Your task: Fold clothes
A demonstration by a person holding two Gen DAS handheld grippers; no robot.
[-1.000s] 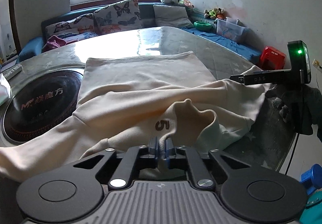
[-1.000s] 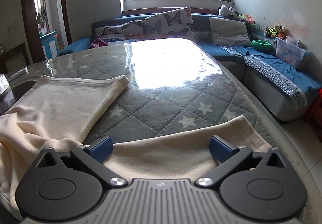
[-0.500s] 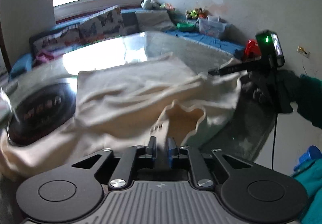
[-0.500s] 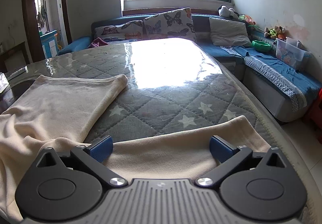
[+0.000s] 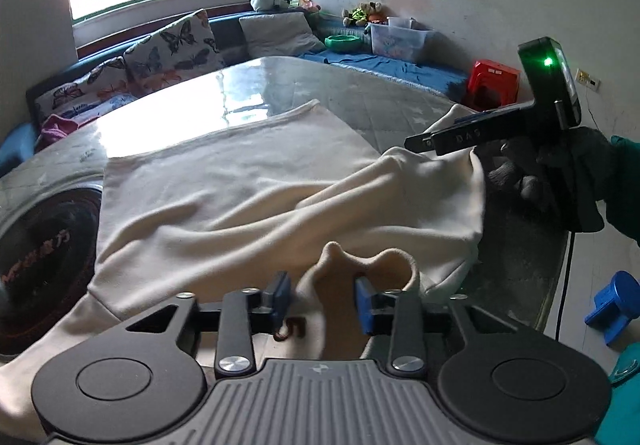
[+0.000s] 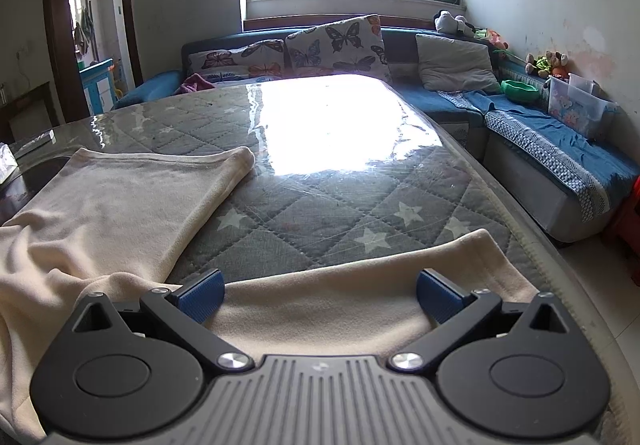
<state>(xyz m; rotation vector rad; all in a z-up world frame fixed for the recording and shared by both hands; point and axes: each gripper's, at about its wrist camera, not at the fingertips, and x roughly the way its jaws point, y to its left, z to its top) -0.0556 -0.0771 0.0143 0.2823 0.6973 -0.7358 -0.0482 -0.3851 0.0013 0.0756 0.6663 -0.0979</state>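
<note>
Daylight from the big window glares off the glossy quilted star-pattern worktop (image 6: 320,205), with a blue sofa (image 6: 560,149) and butterfly cushions (image 6: 336,41) wrapping around behind it. Our cream sweatshirt (image 5: 240,185) is spread across the near side of that worktop, one part lying flat toward the window and a sleeve (image 6: 360,285) trailing toward the right edge.

What just changed: a second ago our left tongs (image 5: 322,299) were pinched together on a fold of fabric near the printed "5" (image 5: 296,327). Now they sit apart with a bunched hump of cloth loose between them, pads not pressing on it. So we reckon that bit has been let go, and the fold on this side has been dropped in place.

Our right tongs (image 6: 320,287) haven't budged; they're spread wide over the sleeve, not pinching anything. From the left view we can see them held by a dark-gloved hand (image 5: 560,173) at the garment's far corner.

Looks like the sleeve is next, though that's only our guess.
</note>
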